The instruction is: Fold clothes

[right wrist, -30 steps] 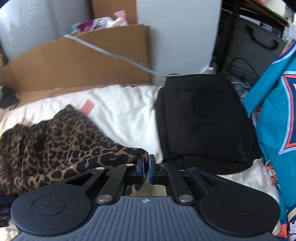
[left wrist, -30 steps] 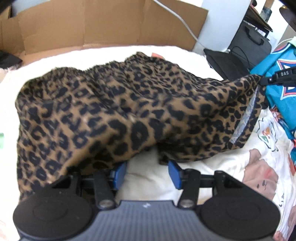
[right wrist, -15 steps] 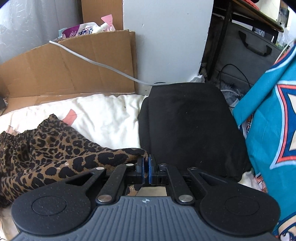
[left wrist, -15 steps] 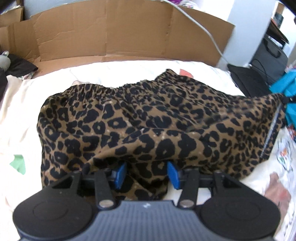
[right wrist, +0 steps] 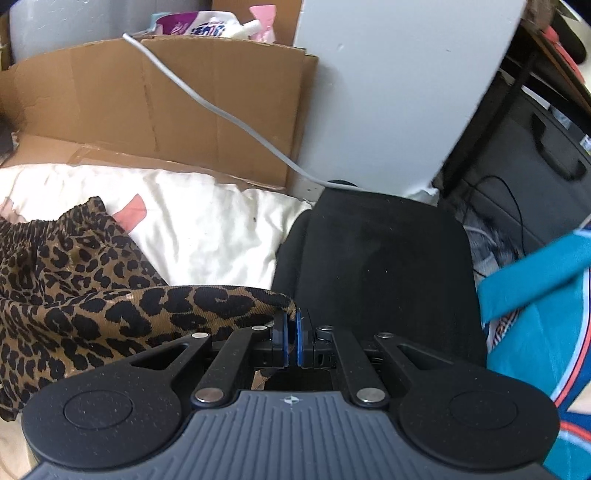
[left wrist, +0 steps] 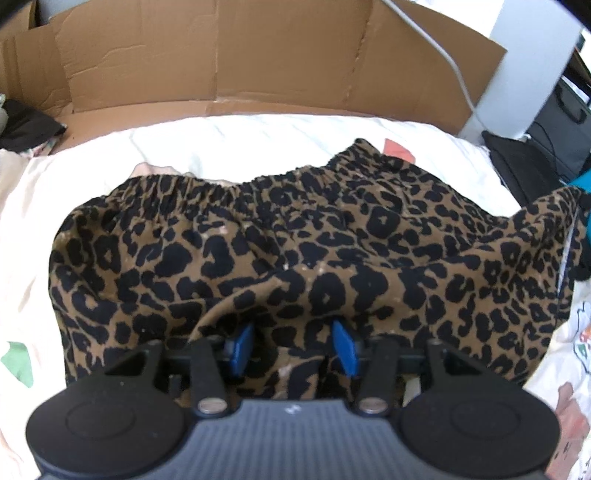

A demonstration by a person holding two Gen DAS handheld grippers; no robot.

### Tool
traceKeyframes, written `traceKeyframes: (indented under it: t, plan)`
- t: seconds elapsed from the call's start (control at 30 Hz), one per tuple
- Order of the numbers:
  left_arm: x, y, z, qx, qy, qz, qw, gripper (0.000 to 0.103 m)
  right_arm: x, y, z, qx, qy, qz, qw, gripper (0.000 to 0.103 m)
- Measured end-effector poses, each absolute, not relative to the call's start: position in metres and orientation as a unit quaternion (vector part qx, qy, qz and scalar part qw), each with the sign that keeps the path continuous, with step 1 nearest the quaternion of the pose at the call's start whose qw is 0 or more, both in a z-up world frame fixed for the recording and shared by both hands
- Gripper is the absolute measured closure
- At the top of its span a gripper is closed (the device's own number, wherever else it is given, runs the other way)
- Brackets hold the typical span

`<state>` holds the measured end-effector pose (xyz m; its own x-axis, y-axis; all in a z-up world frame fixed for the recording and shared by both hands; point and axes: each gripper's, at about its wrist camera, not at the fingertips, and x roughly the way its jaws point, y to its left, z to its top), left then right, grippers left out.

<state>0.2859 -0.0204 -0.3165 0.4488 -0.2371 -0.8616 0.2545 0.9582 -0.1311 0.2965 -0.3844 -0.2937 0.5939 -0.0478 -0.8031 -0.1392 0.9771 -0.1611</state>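
White bedding (left wrist: 229,136) covered the bed, the largest surface in both views, and on it lay the leopard-print garment (left wrist: 295,251), spread wide with its gathered elastic waistband along the far edge. Brown flattened cardboard (left wrist: 258,55) stood along the far side of the bed like a low wall, with a grey cable (right wrist: 221,110) running down across it; behind the cardboard's top edge in the right wrist view sat a white and purple printed pouch (right wrist: 207,24), though whether it lay inside a box could not be told. A folded black garment (right wrist: 376,258) rested at the bed's right end, just beside the leopard cloth, and a teal garment with orange and white trim (right wrist: 535,332) rose at the far right. A black case with a handle (right wrist: 546,155) stood beyond, under a dark desk frame. The left tool (left wrist: 291,343) sat low over the near edge of the leopard garment with its blue pads (left wrist: 240,347) set well apart, cloth lying between and draped partly over them, nothing pinched. The right tool (right wrist: 291,339) had its pads pressed together on a corner of the leopard garment, the fabric stretching away to the left. A small pink patch (right wrist: 129,212) showed on the bedding near the waistband.
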Motion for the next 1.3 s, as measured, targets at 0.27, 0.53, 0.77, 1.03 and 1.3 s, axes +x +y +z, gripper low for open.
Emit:
traceKeyframes:
  t: [0.27,0.53,0.77,1.03,1.3]
  plan:
    - [0.252,-0.029,-0.282,0.007,0.478,-0.179,0.860,0.055,0.296,-0.374,-0.279,-0.103,0.457,0.057,0.882,0.101]
    - [0.213,-0.064,-0.295,0.038,0.493,-0.232,0.838,0.057,0.290,-0.369,-0.271,-0.096,0.465,0.062,0.878,0.101]
    - [0.215,-0.084,-0.327,0.068,0.510,-0.228,0.826,0.060,0.287,-0.371,-0.276,-0.099,0.472,0.066,0.874,0.101]
    - [0.227,-0.097,-0.348,0.099,0.508,-0.200,0.832,0.063,0.281,-0.382,-0.286,-0.104,0.490,0.063,0.863,0.101]
    - [0.207,-0.077,-0.327,0.077,0.505,-0.236,0.827,0.097,0.275,-0.379,-0.281,-0.107,0.494,0.072,0.860,0.101]
